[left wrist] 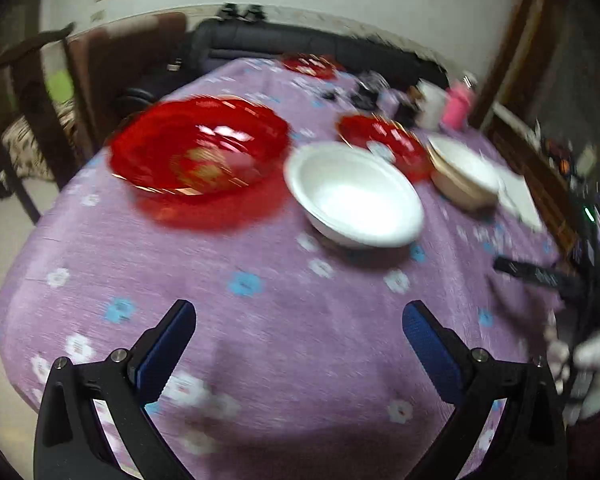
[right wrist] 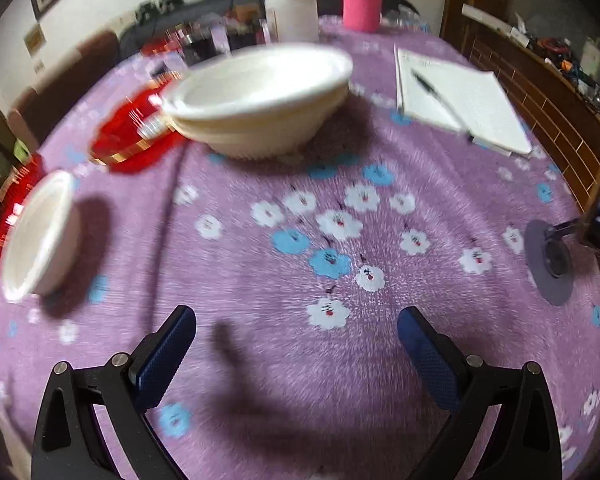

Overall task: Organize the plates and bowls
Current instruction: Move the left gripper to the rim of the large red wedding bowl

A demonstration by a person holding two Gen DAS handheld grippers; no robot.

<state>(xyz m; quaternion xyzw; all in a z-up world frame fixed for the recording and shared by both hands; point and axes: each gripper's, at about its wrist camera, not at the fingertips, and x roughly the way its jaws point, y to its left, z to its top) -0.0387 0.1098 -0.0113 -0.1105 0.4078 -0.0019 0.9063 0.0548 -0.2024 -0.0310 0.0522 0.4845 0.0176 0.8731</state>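
In the left wrist view a large red glass plate [left wrist: 198, 152] sits at the left of the purple flowered tablecloth [left wrist: 260, 320]. A white bowl [left wrist: 354, 196] stands right of it, a smaller red plate [left wrist: 384, 142] behind, a cream bowl [left wrist: 464, 174] further right, another red plate [left wrist: 310, 65] far back. My left gripper [left wrist: 298, 320] is open and empty above the cloth. In the right wrist view the cream stacked bowls [right wrist: 260, 96] stand ahead, a red plate [right wrist: 134, 134] left of them, a white bowl [right wrist: 40, 236] at far left. My right gripper [right wrist: 296, 322] is open and empty.
A notebook with a pen [right wrist: 456, 96] lies at the right. A pink bottle [right wrist: 362, 0], a white container [right wrist: 292, 12] and small dark items stand at the table's back. A grey disc stand [right wrist: 548, 260] sits at the right edge. Chairs [left wrist: 32, 92] stand left.
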